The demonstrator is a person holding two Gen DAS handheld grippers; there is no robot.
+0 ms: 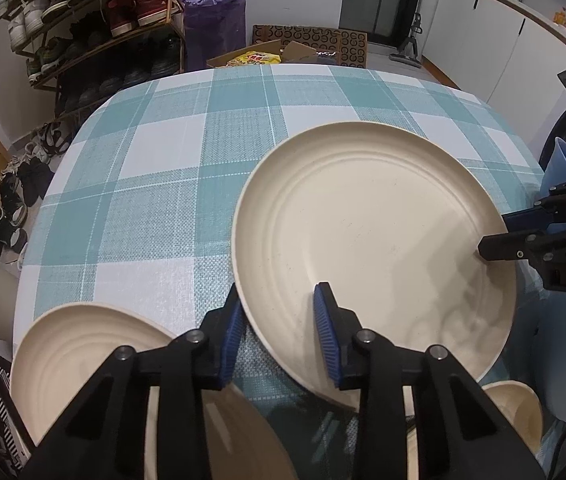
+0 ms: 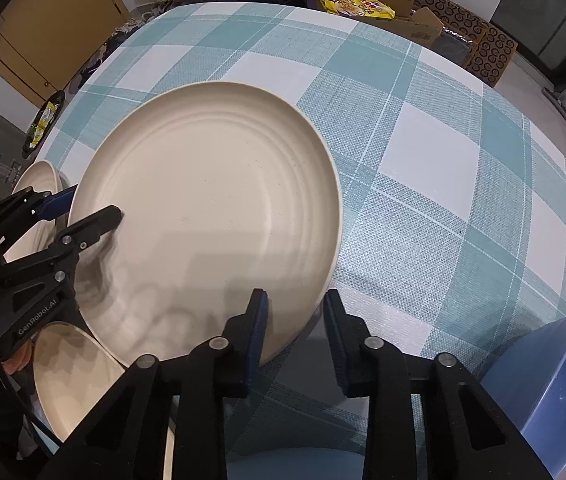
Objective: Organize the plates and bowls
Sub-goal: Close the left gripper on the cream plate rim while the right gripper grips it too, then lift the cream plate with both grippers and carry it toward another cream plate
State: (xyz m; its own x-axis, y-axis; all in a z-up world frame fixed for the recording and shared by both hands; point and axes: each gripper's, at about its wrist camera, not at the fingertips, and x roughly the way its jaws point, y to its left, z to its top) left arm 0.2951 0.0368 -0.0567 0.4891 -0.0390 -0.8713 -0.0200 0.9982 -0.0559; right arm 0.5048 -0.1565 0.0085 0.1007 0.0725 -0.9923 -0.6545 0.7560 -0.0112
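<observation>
Now both tools straddle the cream plate (image 1: 367,232) rim

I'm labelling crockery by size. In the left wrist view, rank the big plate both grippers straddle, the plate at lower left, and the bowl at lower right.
1. Big plate
2. Lower-left plate, partly hidden and nearer the camera, so its true size may match the first
3. Bowl, mostly hidden
</observation>
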